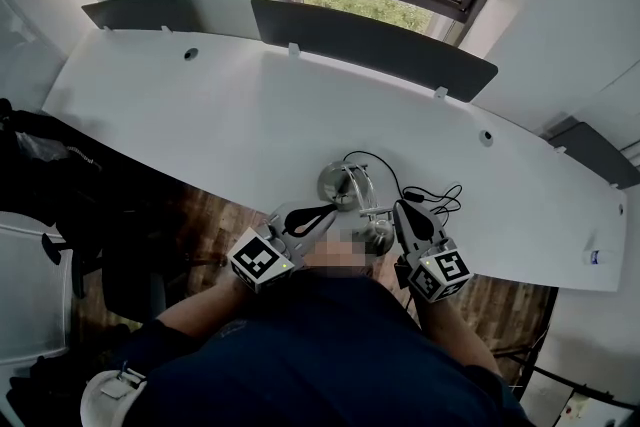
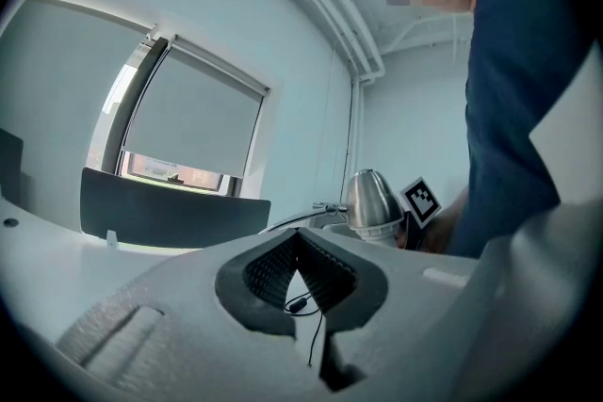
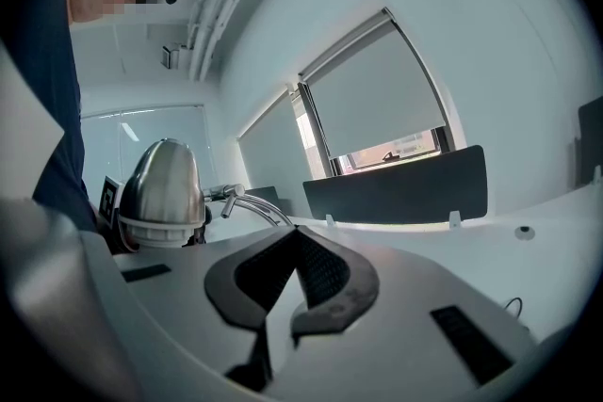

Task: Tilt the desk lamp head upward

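Note:
The desk lamp stands near the front edge of the white desk (image 1: 200, 115). Its round metal base (image 1: 338, 183) sits just behind its silver head (image 1: 380, 237), which is partly hidden by a blur patch. In the left gripper view the silver lamp head (image 2: 369, 201) points its dome upward, to the right of my jaws. In the right gripper view that lamp head (image 3: 165, 188) and the curved arm (image 3: 252, 204) lie to the left. My left gripper (image 1: 312, 214) (image 2: 300, 238) is shut and empty, left of the lamp. My right gripper (image 1: 404, 211) (image 3: 296, 236) is shut and empty, right of it.
A black cable (image 1: 432, 197) coils on the desk behind the right gripper. Dark partition screens (image 1: 372, 41) (image 1: 135, 12) stand along the desk's far edge below a window. A dark chair (image 1: 70, 205) stands at the left. My torso fills the lower frame.

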A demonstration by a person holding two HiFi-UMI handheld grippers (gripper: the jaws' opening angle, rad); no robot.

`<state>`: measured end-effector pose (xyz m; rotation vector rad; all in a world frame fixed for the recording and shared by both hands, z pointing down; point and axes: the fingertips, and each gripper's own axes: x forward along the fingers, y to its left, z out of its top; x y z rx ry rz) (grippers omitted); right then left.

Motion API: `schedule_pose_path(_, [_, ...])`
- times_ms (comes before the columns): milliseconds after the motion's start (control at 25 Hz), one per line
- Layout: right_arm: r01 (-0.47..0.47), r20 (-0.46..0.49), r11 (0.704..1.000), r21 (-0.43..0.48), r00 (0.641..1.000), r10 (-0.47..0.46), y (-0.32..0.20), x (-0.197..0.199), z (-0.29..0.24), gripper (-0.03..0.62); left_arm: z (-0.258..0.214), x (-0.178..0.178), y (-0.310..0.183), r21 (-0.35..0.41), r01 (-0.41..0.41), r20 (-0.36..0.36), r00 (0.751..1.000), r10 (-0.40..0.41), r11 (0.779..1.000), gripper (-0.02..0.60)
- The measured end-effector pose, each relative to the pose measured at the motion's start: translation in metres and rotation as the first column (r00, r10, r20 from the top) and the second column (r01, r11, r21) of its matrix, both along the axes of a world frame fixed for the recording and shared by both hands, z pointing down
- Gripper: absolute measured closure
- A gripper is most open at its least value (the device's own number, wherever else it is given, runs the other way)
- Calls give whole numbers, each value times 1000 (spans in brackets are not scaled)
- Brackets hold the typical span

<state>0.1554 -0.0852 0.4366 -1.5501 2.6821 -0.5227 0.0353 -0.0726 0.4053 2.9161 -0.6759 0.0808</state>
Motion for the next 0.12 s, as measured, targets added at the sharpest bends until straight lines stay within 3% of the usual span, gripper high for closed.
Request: schedule_pose_path(120, [5,2,1000,-5,1000,-5,-1,-2,1,585,1,-1,-2,-2,5,2,1000,-5,1000,575])
